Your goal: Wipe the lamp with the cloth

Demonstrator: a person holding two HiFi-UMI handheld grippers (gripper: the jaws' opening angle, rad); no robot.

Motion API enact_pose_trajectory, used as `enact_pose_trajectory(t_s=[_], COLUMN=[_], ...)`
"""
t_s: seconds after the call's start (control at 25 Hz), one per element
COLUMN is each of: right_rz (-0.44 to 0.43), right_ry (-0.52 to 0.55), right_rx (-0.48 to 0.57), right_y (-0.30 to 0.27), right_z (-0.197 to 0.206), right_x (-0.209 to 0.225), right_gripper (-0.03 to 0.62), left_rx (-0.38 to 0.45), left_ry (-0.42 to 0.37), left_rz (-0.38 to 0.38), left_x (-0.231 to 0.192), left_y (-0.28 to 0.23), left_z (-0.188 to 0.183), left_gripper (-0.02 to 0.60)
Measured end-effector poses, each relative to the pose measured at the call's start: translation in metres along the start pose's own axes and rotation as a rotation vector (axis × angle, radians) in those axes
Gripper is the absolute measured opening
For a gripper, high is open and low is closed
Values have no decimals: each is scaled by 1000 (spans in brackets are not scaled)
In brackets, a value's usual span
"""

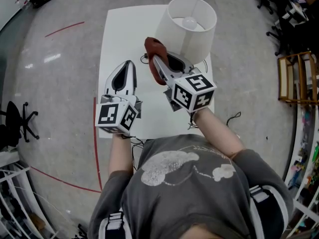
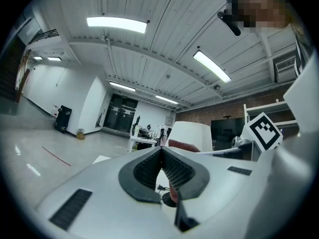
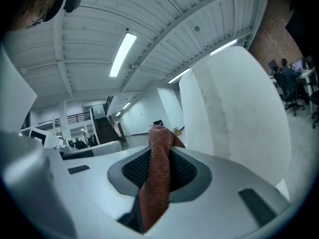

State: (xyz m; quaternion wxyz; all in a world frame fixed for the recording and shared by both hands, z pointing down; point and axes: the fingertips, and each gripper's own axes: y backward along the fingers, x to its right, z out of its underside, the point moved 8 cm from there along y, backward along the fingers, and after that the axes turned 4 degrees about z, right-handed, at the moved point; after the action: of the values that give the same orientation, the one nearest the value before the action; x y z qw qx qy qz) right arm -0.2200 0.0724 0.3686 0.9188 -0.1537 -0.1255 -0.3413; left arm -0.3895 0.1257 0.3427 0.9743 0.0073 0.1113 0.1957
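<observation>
Item 1. Lamp: white drum shade, bulb visible inside from above. It stands upright at the far right part of the white table. In the right gripper view the shade fills the right side, close to the jaws. In the left gripper view it appears beyond the jaws.

Item 2. Cloth: rust-red, bunched. It is held just left of the shade, near its lower edge; whether it touches the shade cannot be told.

Item 3. Right gripper: jaws clamped on the cloth. In its own view the cloth runs between the ribbed pads, a fold standing out past the tips and a tail hanging back toward the camera.

Item 4. Left gripper: over the near left part of the table, well apart from the lamp. In its own view the jaws meet at the tips with nothing between them.

Item 5. Surroundings: grey floor with red line markings; black office chair at far left; wooden shelf unit at right.
</observation>
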Motion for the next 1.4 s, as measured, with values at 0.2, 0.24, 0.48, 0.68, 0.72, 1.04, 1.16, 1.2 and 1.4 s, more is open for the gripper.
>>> enact_pose_trajectory(t_s=[0.2, 0.24, 0.48, 0.68, 0.72, 1.04, 1.16, 1.2, 1.4], right_rz=[-54, -69, -166, -196, -200, -266, -296, -308, -389], right_ry=[15, 18, 56, 48, 46, 88, 132, 151, 258], right_rx=[-73, -86, -157, -189, -193, -197, -206, -209, -241], right_y=[4, 5, 25, 42, 44, 76, 89, 94, 118], right_z=[27, 32, 47, 54, 56, 57, 56, 56, 56], right_x=[-1, 0, 10, 26, 28, 66, 84, 90, 121], right_gripper=[86, 86, 86, 86, 86, 86, 86, 86, 86], left_rx=[-36, -44, -84, -112, -116, -160, -159, -156, -141], left_ry=[29, 36, 55, 59, 61, 55, 57, 58, 64], left_rz=[-62, -78, -166, -202, -208, -227, -237, -241, -281], left_x=[1, 2, 25, 53, 57, 108, 127, 134, 168], left_y=[14, 17, 26, 31, 31, 15, 7, 4, -7], left_z=[21, 26, 51, 61, 63, 85, 94, 96, 108], left_gripper=[8, 8, 8, 8, 8, 8, 8, 8, 8])
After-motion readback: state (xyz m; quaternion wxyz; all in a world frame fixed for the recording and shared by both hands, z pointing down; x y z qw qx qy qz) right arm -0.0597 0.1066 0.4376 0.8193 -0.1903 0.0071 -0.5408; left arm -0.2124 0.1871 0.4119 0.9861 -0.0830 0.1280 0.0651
